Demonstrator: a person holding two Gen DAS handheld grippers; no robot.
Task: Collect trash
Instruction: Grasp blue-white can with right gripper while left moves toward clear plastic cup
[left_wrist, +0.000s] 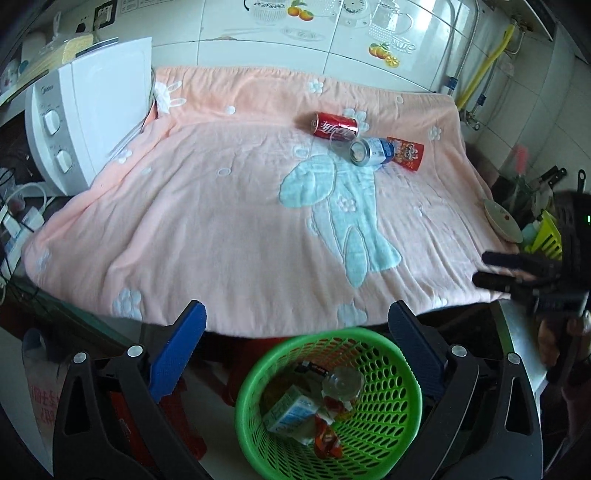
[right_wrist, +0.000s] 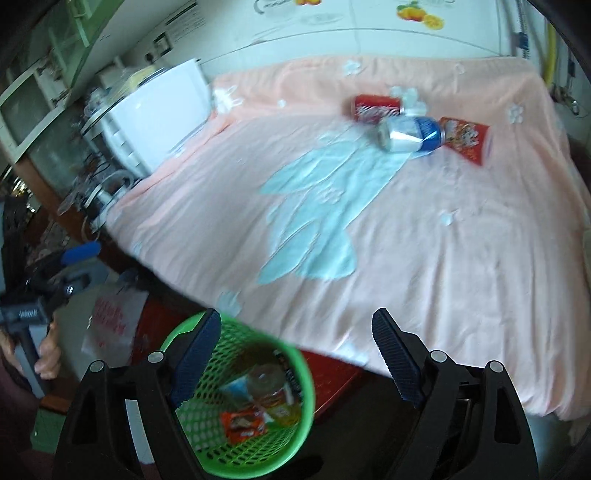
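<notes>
A red cola can (left_wrist: 335, 125) (right_wrist: 376, 107), a blue and white can (left_wrist: 371, 150) (right_wrist: 410, 133) and a red snack packet (left_wrist: 406, 152) (right_wrist: 467, 138) lie together at the far side of the pink blanket-covered table (left_wrist: 221, 229) (right_wrist: 443, 240). A clear plastic cup (left_wrist: 341, 139) lies between the cans. A green mesh basket (left_wrist: 369, 339) (right_wrist: 306, 387) stands on the floor at the table's front and holds a carton, a bottle and wrappers. My left gripper (left_wrist: 297, 317) is open and empty above the basket. My right gripper (right_wrist: 295, 326) is open and empty beside the basket.
A white microwave (left_wrist: 85, 118) (right_wrist: 155, 114) stands at the table's left end, with cables and power strips (left_wrist: 18, 218) beside it. A dish rack with a plate (left_wrist: 502, 218) and knives is at the right. A red stool (right_wrist: 332, 376) is under the table.
</notes>
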